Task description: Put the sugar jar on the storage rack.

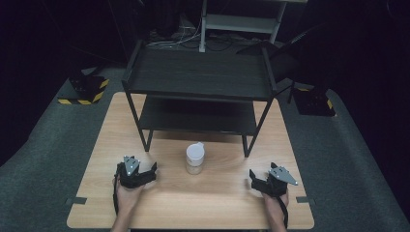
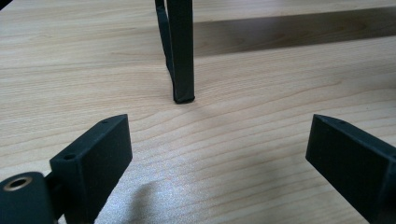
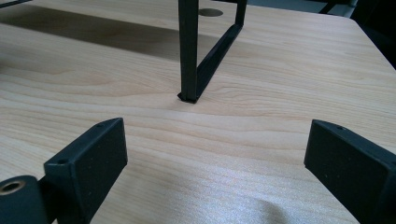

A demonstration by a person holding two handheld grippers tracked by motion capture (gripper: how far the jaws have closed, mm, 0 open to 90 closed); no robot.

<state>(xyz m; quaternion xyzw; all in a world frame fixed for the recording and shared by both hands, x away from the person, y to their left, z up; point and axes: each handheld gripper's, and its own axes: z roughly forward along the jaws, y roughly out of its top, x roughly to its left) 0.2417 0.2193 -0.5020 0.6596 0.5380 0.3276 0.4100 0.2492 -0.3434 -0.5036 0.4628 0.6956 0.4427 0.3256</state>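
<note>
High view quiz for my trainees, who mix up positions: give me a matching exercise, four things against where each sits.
Things:
1. white cup
2. black shelf rack
3. left gripper
4. right gripper

Places:
A. far half of the table
B. near right part of the table, jaws apart
C. table centre, in front of the rack
D. near left part of the table, jaws apart

Pairs: 1-C, 2-A, 3-D, 4-B
</note>
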